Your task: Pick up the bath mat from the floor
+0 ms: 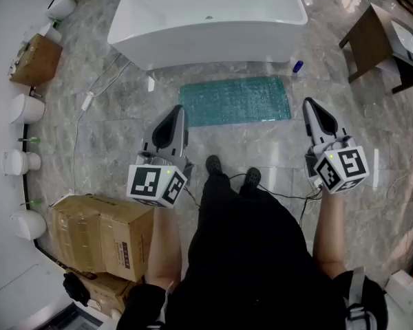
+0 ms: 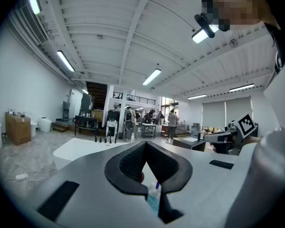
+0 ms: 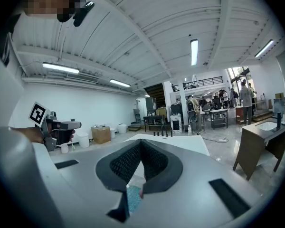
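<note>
Lying flat on the grey marble floor (image 1: pixel 117 115), the teal bath mat (image 1: pixel 235 100) sits just beside the near side of the white bathtub (image 1: pixel 206 19). The tub's inside shows plain white walls and a small dark drain. The mat's long axis runs left to right in the head view, parallel to the tub's long side, and its short edges face left and right. A small blue bottle (image 1: pixel 297 66) stands near the mat's far right corner. The person's dark shoes (image 1: pixel 213 163) are planted just short of the near long edge.

The left gripper (image 1: pixel 181 108) hangs above the mat's left end and the right gripper (image 1: pixel 308 103) just off its right end, both clear of it. Each gripper view shows the tips pressed together with nothing pinched. A sliver of teal shows below the left gripper's (image 2: pixel 145 144) pads and below the right gripper's (image 3: pixel 140 141) pads.

Two stacked cardboard boxes (image 1: pixel 103 232) at lower left are shut, so their contents cannot be seen. Another cardboard box (image 1: pixel 34 59) stands by the left wall among white tubs (image 1: pixel 24 108).
</note>
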`<state>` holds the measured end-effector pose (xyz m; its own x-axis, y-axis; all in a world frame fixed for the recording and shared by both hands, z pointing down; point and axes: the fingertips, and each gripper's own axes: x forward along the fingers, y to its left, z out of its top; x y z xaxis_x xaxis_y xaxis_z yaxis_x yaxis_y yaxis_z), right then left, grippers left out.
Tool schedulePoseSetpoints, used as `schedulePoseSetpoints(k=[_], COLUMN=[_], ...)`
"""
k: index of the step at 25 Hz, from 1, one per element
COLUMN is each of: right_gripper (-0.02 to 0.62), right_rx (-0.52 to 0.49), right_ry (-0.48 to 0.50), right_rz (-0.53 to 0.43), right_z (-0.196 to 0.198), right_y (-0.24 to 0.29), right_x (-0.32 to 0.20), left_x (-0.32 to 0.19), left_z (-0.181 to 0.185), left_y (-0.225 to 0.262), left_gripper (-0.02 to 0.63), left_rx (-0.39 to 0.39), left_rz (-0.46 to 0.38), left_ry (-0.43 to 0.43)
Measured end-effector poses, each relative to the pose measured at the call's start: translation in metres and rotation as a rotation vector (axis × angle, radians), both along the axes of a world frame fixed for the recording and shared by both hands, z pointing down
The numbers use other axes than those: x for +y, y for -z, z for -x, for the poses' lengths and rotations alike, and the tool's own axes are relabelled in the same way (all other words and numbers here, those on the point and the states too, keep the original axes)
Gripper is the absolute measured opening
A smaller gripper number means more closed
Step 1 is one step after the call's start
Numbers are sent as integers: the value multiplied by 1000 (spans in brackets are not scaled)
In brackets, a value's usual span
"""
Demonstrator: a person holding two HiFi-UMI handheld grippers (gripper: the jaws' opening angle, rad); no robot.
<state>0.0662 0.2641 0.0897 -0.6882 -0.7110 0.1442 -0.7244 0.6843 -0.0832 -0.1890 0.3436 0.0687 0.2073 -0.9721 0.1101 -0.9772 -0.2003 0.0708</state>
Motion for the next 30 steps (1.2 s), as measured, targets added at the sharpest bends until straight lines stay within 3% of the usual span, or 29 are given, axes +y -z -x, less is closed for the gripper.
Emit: schedulePoseSetpoints(k=[7, 19, 30], right_gripper=[12, 13, 14], right_rx=[8, -61, -63], right_ry=[14, -17, -36], right_rz=[-9, 33, 97], right_z=[-6, -35, -35], right_y=[4, -6, -43], right_x=[-2, 2, -24], left_x=[-7, -13, -31], left_z=[-1, -32, -29], left_y=[3, 5, -23], left_gripper=[12, 12, 12], left_rx=[14, -15, -55], left_rz=[-9, -9, 50], left_ry=[31, 1, -11])
